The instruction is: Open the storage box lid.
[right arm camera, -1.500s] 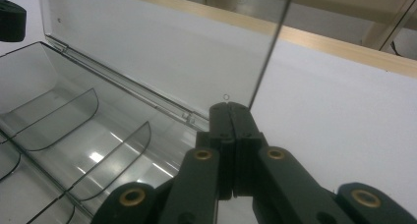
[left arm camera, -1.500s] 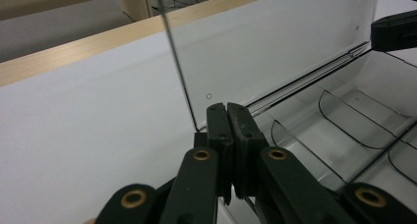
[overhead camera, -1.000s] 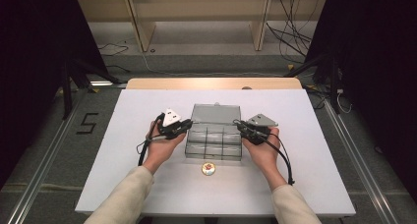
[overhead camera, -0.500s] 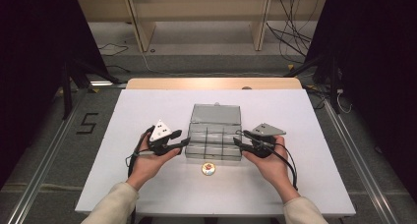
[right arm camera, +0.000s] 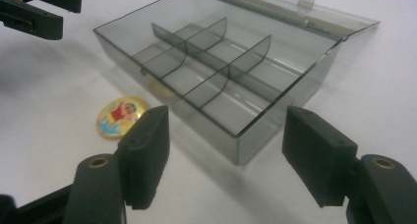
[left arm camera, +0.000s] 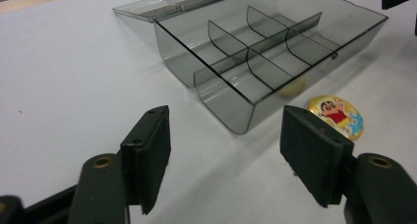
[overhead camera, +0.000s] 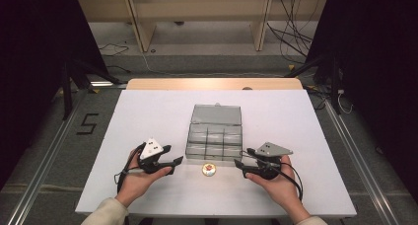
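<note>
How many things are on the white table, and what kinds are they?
Clear box with open lid: 1
Round cartoon badge: 1
Grippers in the hands, left gripper and right gripper: 2
Total: 4

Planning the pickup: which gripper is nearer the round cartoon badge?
Roughly even; the right gripper looks marginally nearer. The badge lies on the table in front of the open box; the left gripper sits to its left, the right to its right, both open.
</note>
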